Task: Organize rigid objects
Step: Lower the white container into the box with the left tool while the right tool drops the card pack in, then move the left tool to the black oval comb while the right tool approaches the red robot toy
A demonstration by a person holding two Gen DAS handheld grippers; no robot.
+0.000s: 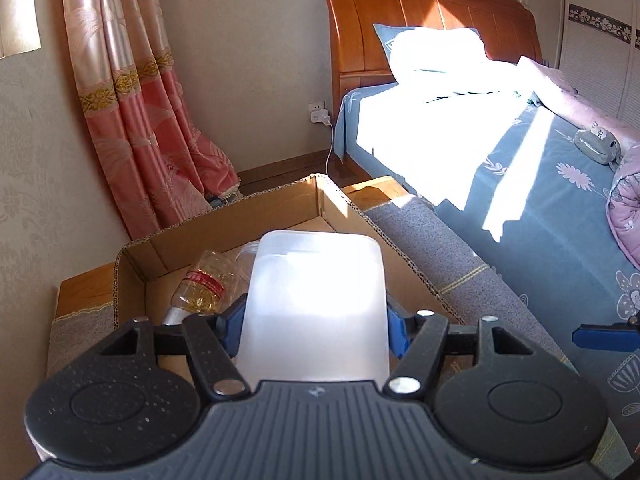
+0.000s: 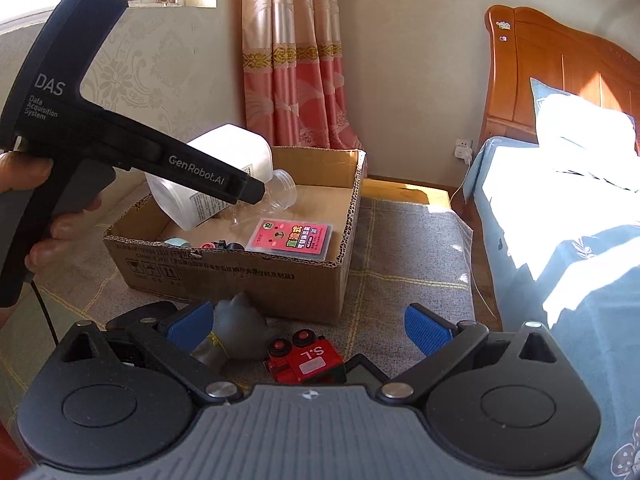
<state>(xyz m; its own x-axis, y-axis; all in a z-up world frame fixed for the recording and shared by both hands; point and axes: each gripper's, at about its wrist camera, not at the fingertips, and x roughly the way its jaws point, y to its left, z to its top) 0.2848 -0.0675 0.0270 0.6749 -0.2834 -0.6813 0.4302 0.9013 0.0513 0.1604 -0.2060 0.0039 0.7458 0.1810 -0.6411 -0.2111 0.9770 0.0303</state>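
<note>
My left gripper (image 1: 314,326) is shut on a white translucent plastic jug (image 1: 316,304), held tilted above the open cardboard box (image 1: 224,224). The right wrist view shows the jug (image 2: 208,172) neck-down over the box (image 2: 240,276). In the box lie a clear bottle with a red label (image 1: 204,284), a pink card pack (image 2: 290,240) and small items. My right gripper (image 2: 308,330) is open and empty, low over a grey cat figure (image 2: 236,332) and a red toy truck (image 2: 306,360) on the grey mat.
The box stands on a grey mat (image 2: 408,248) over a wooden bedside platform. A bed with blue floral bedding (image 1: 520,184) runs along the right. A pink curtain (image 1: 140,120) hangs behind the box. A charger cable (image 1: 330,144) hangs from the wall socket.
</note>
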